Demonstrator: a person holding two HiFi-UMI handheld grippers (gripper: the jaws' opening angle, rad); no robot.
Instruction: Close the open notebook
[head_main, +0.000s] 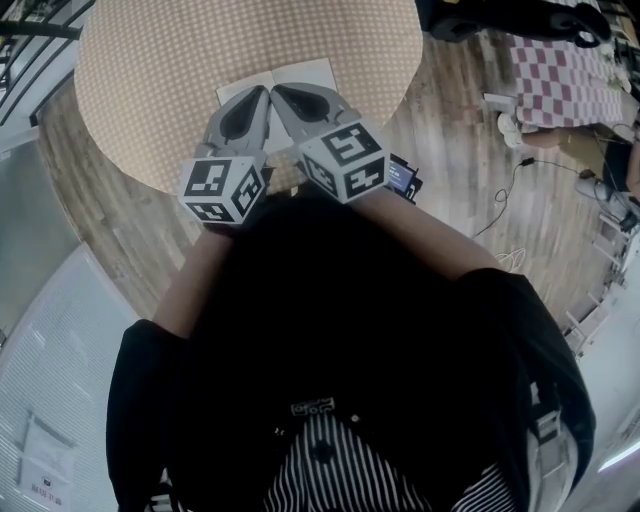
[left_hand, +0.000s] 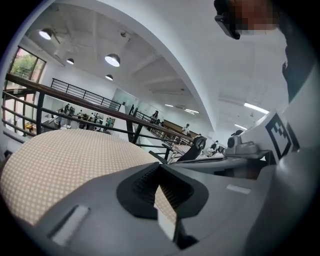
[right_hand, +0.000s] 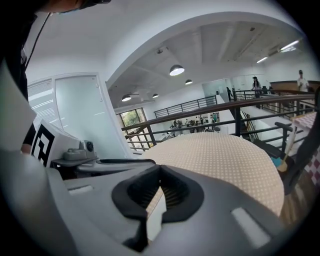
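Since neither cover is lifted yet, finds the open notebook (head_main: 305, 75) flat on the dotted tablecloth (head_main: 150, 80), toward the table's six o'clock edge. Brings the left gripper (head_main: 262, 95) in from seven o'clock and the right gripper (head_main: 283, 95) from five, tips nearly meeting over the pages. Shows both pairs of jaws pressed together and empty, probably to nudge a cover over rather than pinch it.
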